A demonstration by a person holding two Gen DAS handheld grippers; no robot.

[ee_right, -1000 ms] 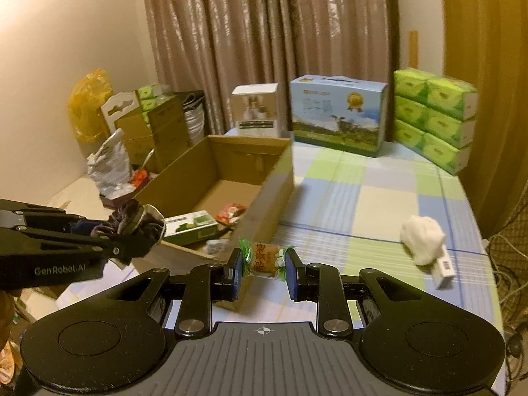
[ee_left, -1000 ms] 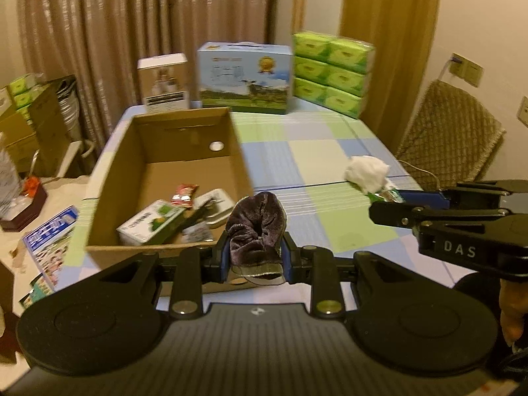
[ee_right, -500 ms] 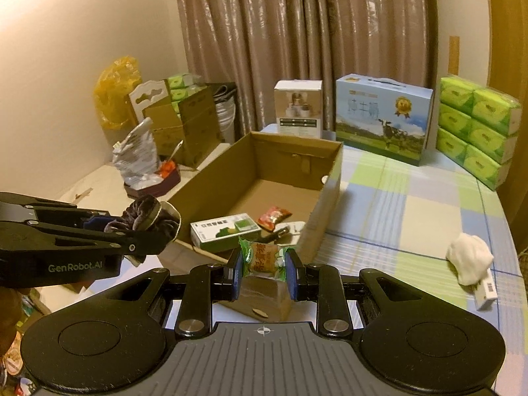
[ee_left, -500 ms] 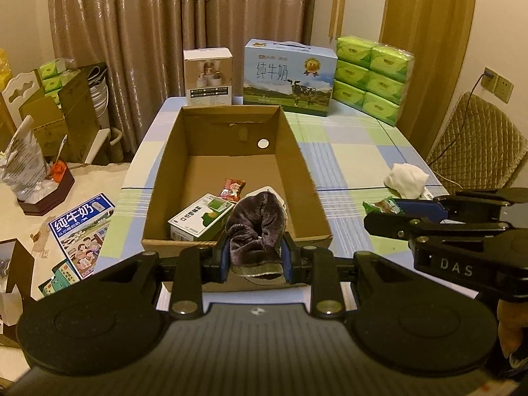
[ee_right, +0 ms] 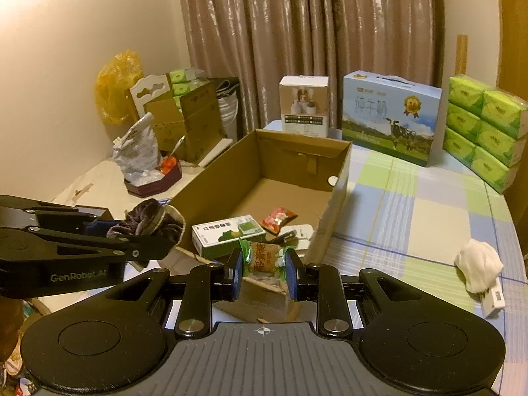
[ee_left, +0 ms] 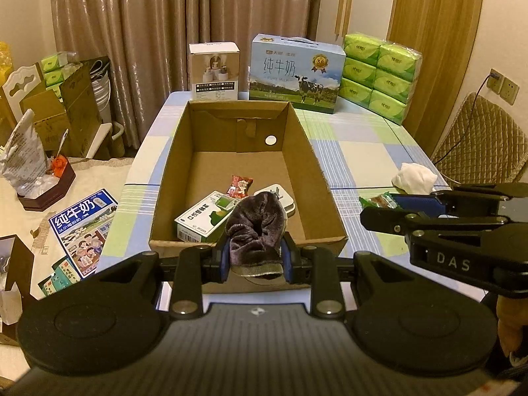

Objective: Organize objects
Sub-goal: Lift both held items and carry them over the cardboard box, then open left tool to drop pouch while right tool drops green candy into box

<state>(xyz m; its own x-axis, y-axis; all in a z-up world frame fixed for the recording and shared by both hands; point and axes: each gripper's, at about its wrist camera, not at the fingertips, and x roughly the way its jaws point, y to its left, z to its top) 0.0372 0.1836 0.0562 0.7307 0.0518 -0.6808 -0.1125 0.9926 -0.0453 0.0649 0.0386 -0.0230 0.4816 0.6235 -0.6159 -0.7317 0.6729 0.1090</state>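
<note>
My left gripper [ee_left: 256, 257] is shut on a dark purple velvet scrunchie [ee_left: 256, 227], held just in front of the near wall of an open cardboard box [ee_left: 325, 178]. My right gripper [ee_right: 262, 272] is shut on a green-ended wrapped snack [ee_right: 262, 260], also near the box's front corner. Inside the box lie a green and white carton [ee_left: 206, 216], a red candy wrapper [ee_left: 241, 186] and a white plug adapter [ee_left: 280, 194]. On the checked tablecloth to the right sit a crumpled white cloth [ee_right: 478, 264] and a small white device [ee_right: 493, 298].
At the table's far end stand a white product box [ee_left: 214, 66], a blue milk carton case [ee_left: 295, 72] and stacked green tissue packs [ee_left: 379, 76]. A quilted chair [ee_left: 481, 142] is on the right. Boxes, bags and leaflets crowd the floor on the left [ee_left: 76, 224].
Both grippers moved left with their loads. The box has come from the left of each view to the centre, in front of both grippers. Grips unchanged.
</note>
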